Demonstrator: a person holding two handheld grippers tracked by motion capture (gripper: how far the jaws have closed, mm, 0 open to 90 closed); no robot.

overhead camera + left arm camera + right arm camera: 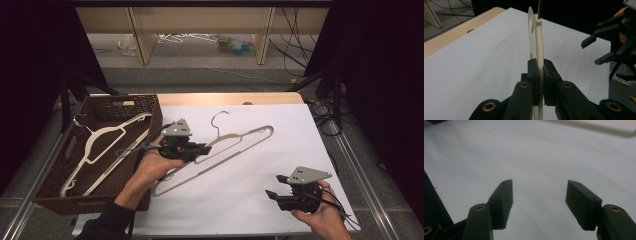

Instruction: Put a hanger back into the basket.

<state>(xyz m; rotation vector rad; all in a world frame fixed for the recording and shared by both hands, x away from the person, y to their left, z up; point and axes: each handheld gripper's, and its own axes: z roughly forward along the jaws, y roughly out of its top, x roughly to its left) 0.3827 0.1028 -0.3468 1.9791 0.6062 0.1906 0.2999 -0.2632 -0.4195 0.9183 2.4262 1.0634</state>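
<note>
Gripping cream hanger [227, 147] edge-on in clamped left gripper [204, 148]; thin bar could twist or slip, hook snagging wicker basket [150, 107] alongside. Right gripper [271, 194] parted, empty.

High view: dim, dark upper corners, white table sheet [240, 200] evenly lit from above, soft shadows. Gripper views: near jaws sharp, backgrounds softly blurred, no glare

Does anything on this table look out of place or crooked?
Nothing damaged or spilled. One cream plastic hanger lies slanted in the brown wicker basket; the left gripper clamps a second cream hanger.
</note>
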